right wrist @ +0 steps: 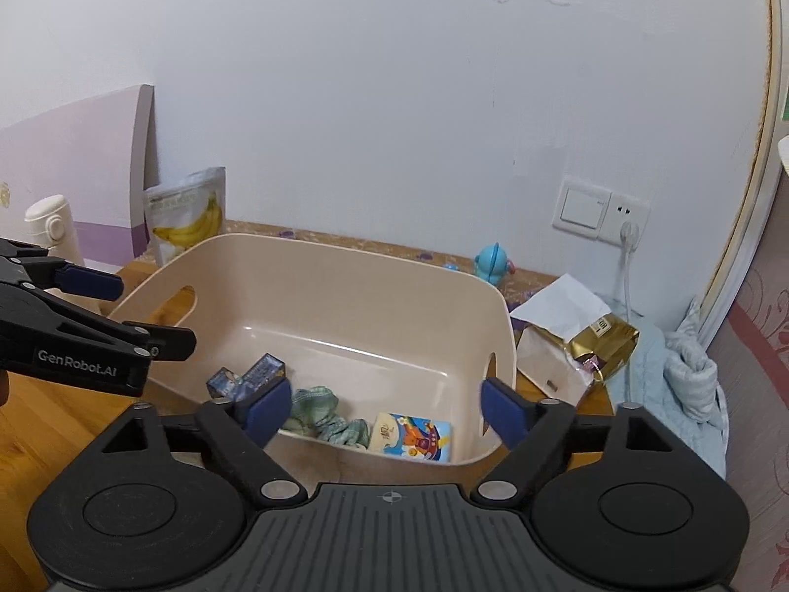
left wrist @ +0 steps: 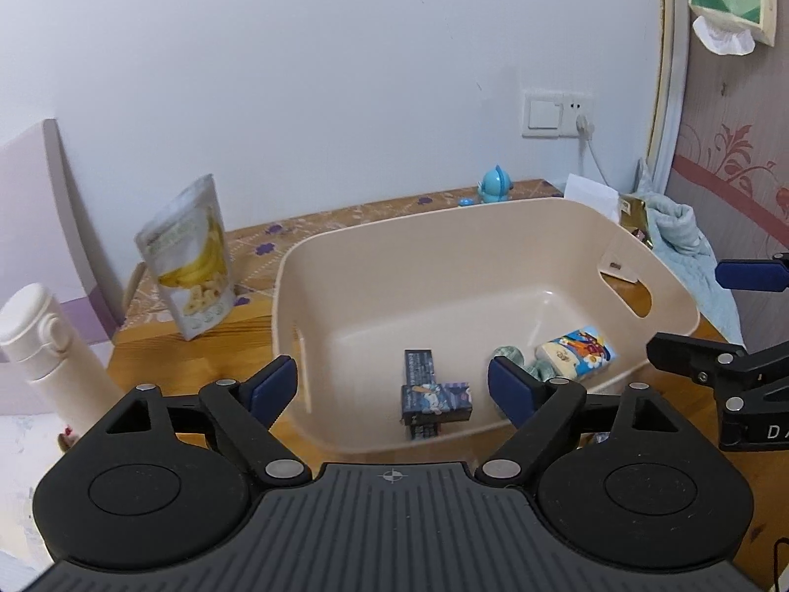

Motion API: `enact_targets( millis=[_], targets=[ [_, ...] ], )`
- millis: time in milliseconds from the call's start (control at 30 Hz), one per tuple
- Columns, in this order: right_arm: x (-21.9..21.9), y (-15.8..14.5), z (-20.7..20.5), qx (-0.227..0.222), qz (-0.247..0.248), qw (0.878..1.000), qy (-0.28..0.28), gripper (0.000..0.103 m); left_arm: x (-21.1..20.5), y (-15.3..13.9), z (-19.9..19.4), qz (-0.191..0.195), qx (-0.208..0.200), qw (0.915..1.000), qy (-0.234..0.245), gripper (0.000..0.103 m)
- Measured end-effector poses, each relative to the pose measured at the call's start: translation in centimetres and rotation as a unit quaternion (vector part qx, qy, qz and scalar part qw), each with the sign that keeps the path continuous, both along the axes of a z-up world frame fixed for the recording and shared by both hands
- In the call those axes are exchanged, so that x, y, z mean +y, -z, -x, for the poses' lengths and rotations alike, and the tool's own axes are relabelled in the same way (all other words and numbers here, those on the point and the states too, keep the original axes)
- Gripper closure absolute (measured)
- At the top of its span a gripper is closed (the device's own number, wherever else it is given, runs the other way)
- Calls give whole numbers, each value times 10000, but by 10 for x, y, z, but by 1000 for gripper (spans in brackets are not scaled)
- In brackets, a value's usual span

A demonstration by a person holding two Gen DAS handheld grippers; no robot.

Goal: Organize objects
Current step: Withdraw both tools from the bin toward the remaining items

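A beige plastic bin (left wrist: 493,227) (right wrist: 345,266) stands on the wooden table. Inside it lie two dark blue cartoon boxes (left wrist: 436,399) (right wrist: 246,375), one across the other, a green checked cloth (left wrist: 513,355) (right wrist: 320,412) and a colourful tissue pack (left wrist: 577,352) (right wrist: 414,436). My left gripper (left wrist: 392,389) hangs open over the bin's near wall, nothing between its blue pads. My right gripper (right wrist: 382,412) is open too, above the bin's near edge, empty. Each gripper shows at the other view's edge.
A banana chip pouch (left wrist: 190,256) (right wrist: 185,217) stands left of the bin, a white flask (left wrist: 44,345) (right wrist: 52,227) further left. A blue toy figure (left wrist: 495,185) (right wrist: 490,261), a gold packet (right wrist: 599,345), white paper and a light blue towel (right wrist: 690,385) lie right.
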State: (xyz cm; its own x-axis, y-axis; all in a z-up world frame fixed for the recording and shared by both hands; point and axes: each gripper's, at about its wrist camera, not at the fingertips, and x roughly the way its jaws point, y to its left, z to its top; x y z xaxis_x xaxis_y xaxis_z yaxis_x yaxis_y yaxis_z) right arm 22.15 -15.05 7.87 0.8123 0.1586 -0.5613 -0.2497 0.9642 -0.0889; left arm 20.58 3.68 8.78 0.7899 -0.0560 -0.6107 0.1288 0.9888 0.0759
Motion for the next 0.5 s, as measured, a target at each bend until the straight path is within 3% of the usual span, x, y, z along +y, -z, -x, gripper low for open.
enact_targets(
  millis=[500],
  targets=[
    [2,24,36,216,71,9997,44,2,32,26,46,-5,195,9996,-217,14]
  ],
)
